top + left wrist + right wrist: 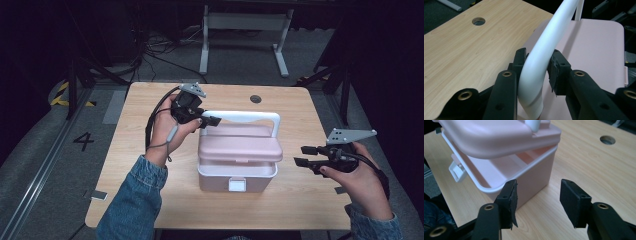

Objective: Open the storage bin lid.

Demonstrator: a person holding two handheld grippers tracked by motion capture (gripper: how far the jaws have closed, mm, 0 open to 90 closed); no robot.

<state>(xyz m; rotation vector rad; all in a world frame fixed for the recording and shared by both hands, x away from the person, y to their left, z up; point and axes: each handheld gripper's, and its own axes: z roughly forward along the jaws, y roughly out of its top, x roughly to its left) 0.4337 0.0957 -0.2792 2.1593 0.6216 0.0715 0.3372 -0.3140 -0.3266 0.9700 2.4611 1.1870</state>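
A pink storage box [237,176] sits at the centre of the high view on a light wooden table [135,170], its white latch [237,185] facing the bottom edge of the frame. Its pink lid [240,145] is raised off the base, leaving a gap along the rim that the right gripper view shows in its upper left. The left gripper [210,120], left of centre in the high view, has its jaws clamped on the left end of the white handle [250,116]; in the left gripper view the handle [541,55] runs up through the middle of the frame, pinched on both sides by the black pads. The right gripper [304,155] hovers at the right of the high view, well apart from the box, its jaws spread and holding nothing. A round hole [255,99] marks the table's far edge.
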